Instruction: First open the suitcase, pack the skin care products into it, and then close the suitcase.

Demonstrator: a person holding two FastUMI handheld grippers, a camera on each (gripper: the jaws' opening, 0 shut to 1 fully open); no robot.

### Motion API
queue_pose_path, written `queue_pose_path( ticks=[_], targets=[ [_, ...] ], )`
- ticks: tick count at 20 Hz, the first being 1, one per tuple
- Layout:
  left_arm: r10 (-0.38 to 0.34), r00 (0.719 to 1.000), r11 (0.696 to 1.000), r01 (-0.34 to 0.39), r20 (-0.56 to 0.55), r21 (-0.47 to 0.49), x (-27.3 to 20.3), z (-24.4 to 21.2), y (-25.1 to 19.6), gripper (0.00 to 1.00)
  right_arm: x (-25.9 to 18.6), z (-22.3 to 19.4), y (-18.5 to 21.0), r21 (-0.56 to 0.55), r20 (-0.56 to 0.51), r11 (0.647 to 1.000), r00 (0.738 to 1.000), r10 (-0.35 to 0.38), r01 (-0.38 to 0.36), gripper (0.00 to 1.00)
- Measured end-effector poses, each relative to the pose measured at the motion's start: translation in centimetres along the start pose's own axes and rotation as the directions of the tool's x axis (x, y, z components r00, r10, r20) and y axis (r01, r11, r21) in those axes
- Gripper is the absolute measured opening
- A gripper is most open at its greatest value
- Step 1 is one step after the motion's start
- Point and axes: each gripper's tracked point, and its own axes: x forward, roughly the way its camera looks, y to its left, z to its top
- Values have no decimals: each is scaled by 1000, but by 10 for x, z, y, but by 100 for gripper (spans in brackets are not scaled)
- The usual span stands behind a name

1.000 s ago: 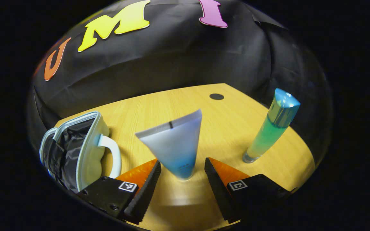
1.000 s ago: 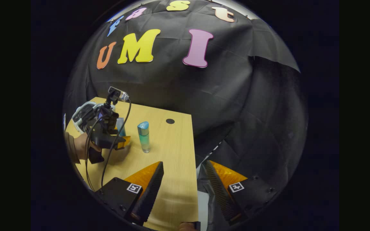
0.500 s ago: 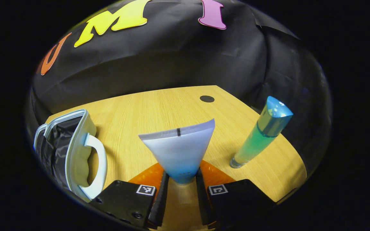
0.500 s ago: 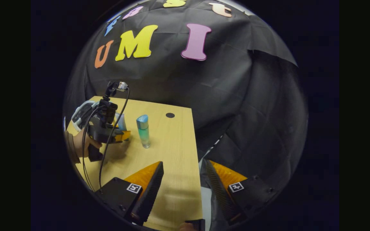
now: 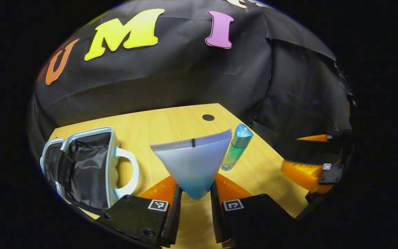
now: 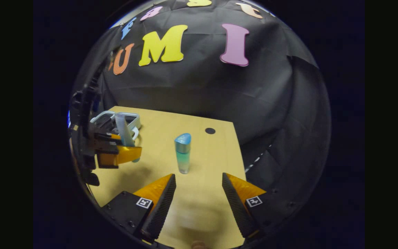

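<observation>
Suitcase (image 5: 92, 166) gaped at lower left while the left gripper (image 5: 195, 207) pinched the tube (image 5: 193, 162), best carried level.

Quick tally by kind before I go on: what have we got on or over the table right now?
Suitcases: 1, the small white suitcase, open on the table.
Tubes: 1, the pale blue tube, gripped by the left tool.
Bottles: 1, the blue-green bottle, standing upright.
Tools: 2, the left one and the right tool, open.
Total: 5.
</observation>
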Motion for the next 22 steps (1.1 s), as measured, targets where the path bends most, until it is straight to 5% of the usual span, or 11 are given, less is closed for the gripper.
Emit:
queue_pose_path(
  ticks=[10, 12, 15, 22],
  targets=[
    [152, 988, 983, -155, -37, -103, -69, -14, 62, 43, 98, 8, 25, 80, -26, 996, 999, -48, 50, 80],
    [174, 984, 978, -178, -42, -113, -75, -19, 71, 43, 108, 8, 29, 73, -27, 996, 998, -52, 54, 71],
    [200, 978, 967, -207, -57, -147, -87, -23, 84, 43, 115, 13, 33, 72, -24, 995, 997, -71, 72, 44],
    [277, 957, 944, -288, -82, -163, -101, -19, 144, 43, 91, 21, 54, 59, -36, 997, 998, -48, 50, 39]
  ],
)
